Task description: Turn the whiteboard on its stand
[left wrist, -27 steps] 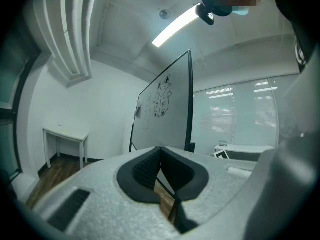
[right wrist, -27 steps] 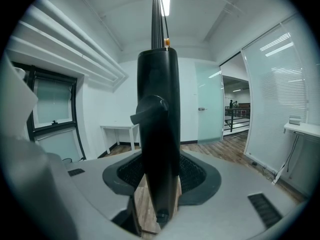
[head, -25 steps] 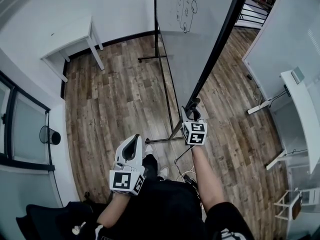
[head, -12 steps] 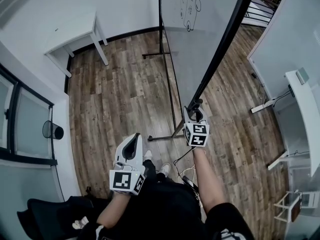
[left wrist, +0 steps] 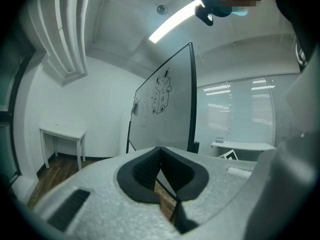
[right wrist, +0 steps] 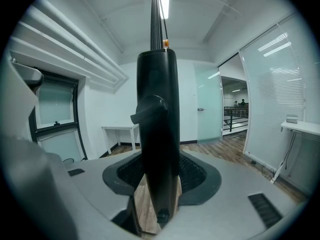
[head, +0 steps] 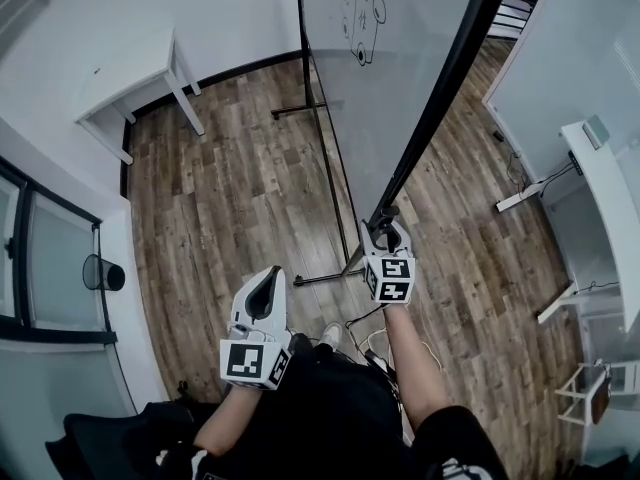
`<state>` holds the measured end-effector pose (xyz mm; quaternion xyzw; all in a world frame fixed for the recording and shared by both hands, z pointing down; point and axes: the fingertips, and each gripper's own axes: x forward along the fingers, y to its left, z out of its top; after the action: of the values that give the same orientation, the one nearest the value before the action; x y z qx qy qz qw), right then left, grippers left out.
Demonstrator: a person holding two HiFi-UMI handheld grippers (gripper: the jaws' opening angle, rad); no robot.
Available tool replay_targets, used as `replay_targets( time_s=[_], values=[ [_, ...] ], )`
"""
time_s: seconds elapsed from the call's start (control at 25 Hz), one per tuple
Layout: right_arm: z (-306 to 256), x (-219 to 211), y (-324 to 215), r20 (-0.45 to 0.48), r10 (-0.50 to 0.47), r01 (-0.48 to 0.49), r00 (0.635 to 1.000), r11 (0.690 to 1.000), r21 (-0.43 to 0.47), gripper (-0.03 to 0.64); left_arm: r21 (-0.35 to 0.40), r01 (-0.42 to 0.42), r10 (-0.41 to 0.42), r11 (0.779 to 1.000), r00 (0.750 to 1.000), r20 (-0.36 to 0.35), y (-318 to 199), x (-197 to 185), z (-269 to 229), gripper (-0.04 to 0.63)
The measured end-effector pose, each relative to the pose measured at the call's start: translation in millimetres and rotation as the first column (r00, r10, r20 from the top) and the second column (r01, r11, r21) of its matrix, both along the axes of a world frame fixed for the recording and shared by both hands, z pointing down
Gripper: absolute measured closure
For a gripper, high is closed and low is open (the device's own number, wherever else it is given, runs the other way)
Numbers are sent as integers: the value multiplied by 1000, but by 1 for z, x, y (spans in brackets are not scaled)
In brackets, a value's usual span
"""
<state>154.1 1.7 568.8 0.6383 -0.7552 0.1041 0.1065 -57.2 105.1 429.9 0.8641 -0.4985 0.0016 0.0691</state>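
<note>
The whiteboard (head: 400,58) stands on its black stand, with marker sketches near its top. Its black side frame (head: 440,98) runs down to my right gripper (head: 385,230), which is shut on the frame's lower end. In the right gripper view the black frame post (right wrist: 157,134) fills the gap between the pads of the right gripper (right wrist: 160,169). My left gripper (head: 268,276) hovers close to my body, shut and empty. Past the tips of the left gripper (left wrist: 159,149), the left gripper view shows the whiteboard (left wrist: 160,109) from its drawn side.
The stand's floor bar (head: 320,278) lies just ahead of my feet, with cables (head: 365,348) beside it. A white table (head: 130,73) stands at the far left wall and a bin (head: 100,273) by the glass. A white desk (head: 610,198) and power strip (head: 515,198) are at the right.
My right gripper has shifted a little with the frame's lower end in it, and the board's angle in view has changed slightly. The left gripper has stayed put.
</note>
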Motion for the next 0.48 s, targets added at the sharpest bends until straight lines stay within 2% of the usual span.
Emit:
replay_targets(
  time_s=[0.48],
  values=[
    [-9, -2, 21, -1, 11, -11, 1000, 1000, -4, 425, 2, -69, 69, 998, 998, -6, -22, 0, -16, 583]
  ],
)
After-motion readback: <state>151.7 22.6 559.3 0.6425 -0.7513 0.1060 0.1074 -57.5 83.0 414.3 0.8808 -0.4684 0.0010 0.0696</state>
